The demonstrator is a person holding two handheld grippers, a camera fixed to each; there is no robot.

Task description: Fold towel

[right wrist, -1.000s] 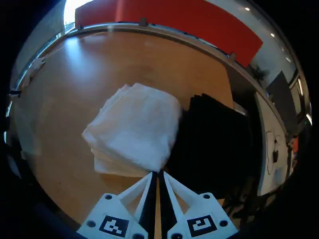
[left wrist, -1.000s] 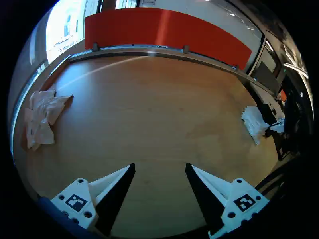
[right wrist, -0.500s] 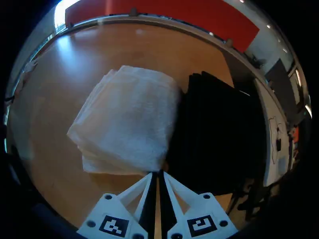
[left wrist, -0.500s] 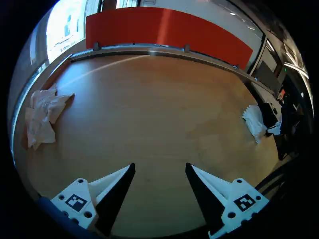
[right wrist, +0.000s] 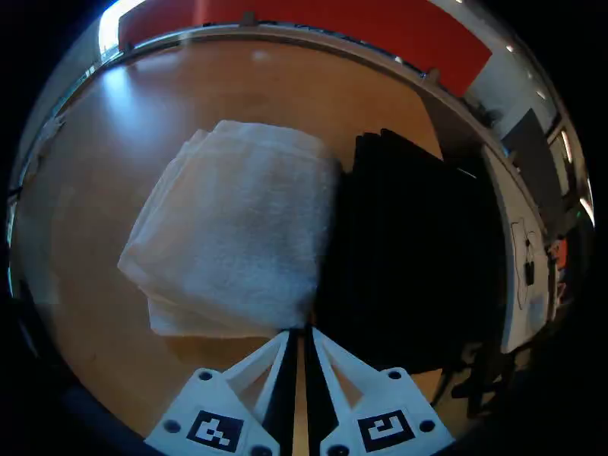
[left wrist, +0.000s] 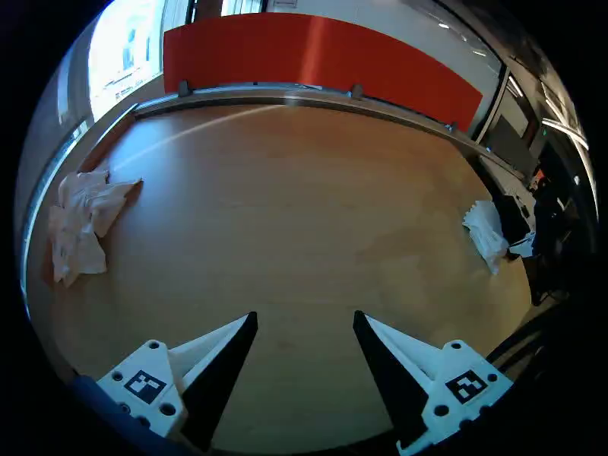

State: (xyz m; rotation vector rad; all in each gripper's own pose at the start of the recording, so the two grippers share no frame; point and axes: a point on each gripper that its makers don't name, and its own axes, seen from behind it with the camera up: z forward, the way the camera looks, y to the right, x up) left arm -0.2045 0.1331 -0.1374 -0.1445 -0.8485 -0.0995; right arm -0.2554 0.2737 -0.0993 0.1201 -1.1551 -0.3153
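A folded white towel (right wrist: 235, 235) lies in several layers on the wooden table (right wrist: 152, 114), by its right edge. My right gripper (right wrist: 302, 330) is at the towel's near corner, jaws pressed together on that corner. In the left gripper view the same towel (left wrist: 485, 232) is a small white heap at the table's far right edge, with part of the right gripper (left wrist: 524, 245) beside it. A crumpled pile of white towels (left wrist: 82, 222) rests at the table's left edge. My left gripper (left wrist: 304, 319) hovers open over bare wood, nothing between its fingers.
A red panel (left wrist: 319, 57) stands behind the table's raised metal back rim (left wrist: 304, 95). A dark black shape (right wrist: 418, 258) lies just right of the folded towel, past the table edge. Desks and screens (left wrist: 517, 144) stand farther right.
The right gripper has come lower and closer to the table, so the folded towel looks larger and flatter. The left gripper has stayed still.
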